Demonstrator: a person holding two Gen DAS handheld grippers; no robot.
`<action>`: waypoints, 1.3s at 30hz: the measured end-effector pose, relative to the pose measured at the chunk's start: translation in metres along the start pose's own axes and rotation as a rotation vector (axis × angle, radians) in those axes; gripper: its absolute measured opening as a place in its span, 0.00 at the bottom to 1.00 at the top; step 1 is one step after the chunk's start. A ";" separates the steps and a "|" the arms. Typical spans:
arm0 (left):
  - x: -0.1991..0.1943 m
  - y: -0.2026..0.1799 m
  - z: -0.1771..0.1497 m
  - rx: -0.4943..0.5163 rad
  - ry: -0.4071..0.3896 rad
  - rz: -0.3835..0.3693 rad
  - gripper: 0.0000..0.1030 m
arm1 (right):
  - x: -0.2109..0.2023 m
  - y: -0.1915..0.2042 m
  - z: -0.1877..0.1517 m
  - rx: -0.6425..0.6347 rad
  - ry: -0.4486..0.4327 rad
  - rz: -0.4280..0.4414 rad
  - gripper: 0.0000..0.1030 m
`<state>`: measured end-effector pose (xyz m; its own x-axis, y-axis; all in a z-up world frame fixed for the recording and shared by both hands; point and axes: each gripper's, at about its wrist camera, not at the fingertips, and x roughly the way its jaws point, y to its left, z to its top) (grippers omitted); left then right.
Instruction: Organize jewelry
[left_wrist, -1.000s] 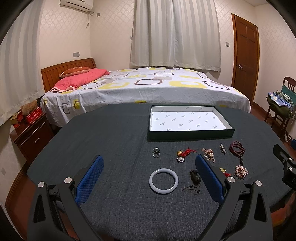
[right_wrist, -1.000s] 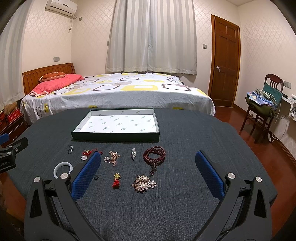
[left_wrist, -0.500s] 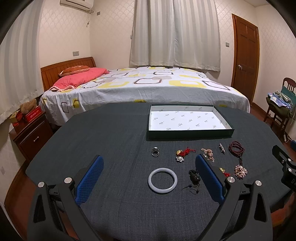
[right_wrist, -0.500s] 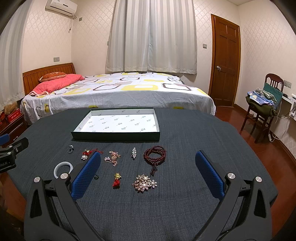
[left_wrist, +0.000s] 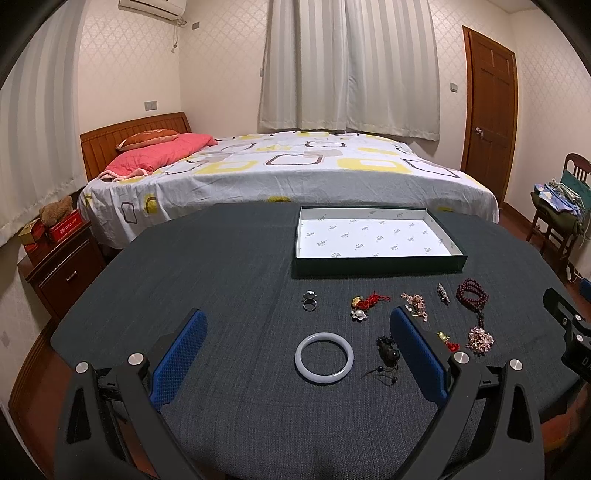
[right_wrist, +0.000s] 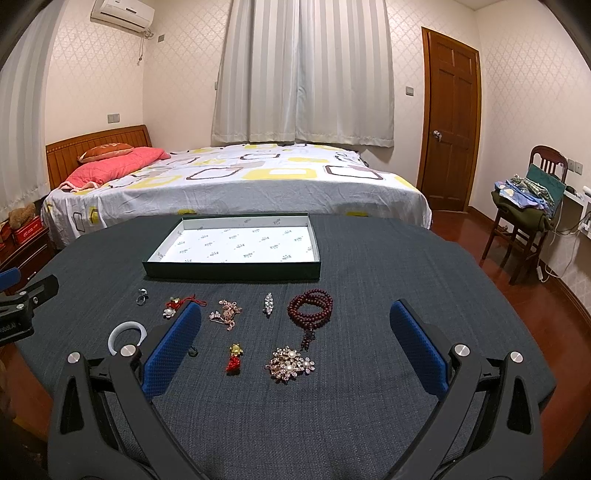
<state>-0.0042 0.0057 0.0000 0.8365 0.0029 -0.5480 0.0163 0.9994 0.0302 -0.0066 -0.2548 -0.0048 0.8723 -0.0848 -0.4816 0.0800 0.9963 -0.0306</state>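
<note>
Dark grey woven cloth covers the table (right_wrist: 388, 266); nine jewelry pieces lie on it in front of one shallow green tray (left_wrist: 376, 266) with a white printed liner. Left to right: silver ring (left_wrist: 309, 300), smooth white bangle (left_wrist: 324, 358), red knotted charm (left_wrist: 367, 303), black beaded charm (left_wrist: 388, 354), pink-gold floral piece (right_wrist: 226, 313), small gold-red charm (right_wrist: 235, 359), slim crystal brooch (right_wrist: 268, 304), round pearl brooch (right_wrist: 290, 364), coiled dark-red bead strand (right_wrist: 311, 308). Left gripper (left_wrist: 297, 356) spread wide above bangle, holding nothing. Right gripper (right_wrist: 295, 353) spread wide, empty, over the brooches.
</note>
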 end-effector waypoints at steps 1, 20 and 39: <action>0.000 0.000 0.000 0.000 0.000 0.001 0.94 | 0.000 0.001 0.000 -0.001 0.000 0.000 0.97; 0.003 -0.002 -0.002 -0.005 0.007 0.000 0.94 | 0.001 0.002 -0.003 -0.001 0.000 0.002 0.97; 0.071 0.024 -0.036 -0.105 0.206 -0.068 0.93 | 0.055 0.003 -0.040 0.009 0.127 0.002 0.97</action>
<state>0.0362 0.0307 -0.0683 0.7061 -0.0685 -0.7048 0.0026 0.9956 -0.0941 0.0224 -0.2564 -0.0662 0.8045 -0.0800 -0.5885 0.0828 0.9963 -0.0223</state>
